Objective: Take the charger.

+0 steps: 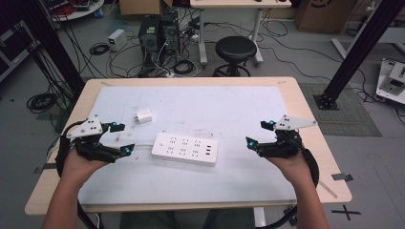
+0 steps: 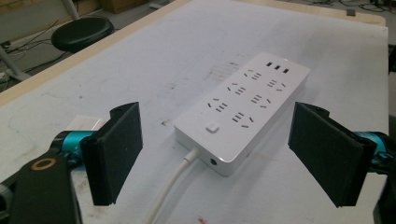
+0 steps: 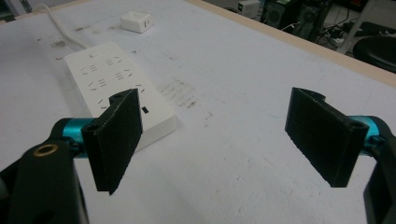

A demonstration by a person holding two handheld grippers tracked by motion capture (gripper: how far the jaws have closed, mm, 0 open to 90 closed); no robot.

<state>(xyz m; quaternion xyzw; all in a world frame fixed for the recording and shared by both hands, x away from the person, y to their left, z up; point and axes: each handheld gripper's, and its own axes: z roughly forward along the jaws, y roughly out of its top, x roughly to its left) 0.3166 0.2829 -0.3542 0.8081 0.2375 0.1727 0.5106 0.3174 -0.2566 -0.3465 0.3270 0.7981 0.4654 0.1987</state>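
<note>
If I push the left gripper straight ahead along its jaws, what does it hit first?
Most likely the white rectangular power strip: its cable end lies straight ahead between the open jaws of the left gripper, with bare white table mat before it. Depth is hard to judge.

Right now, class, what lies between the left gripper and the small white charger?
Nothing: in the high view, bare white mat separates the left gripper from the charger. The power strip lies nearer the person, off that line.
</note>
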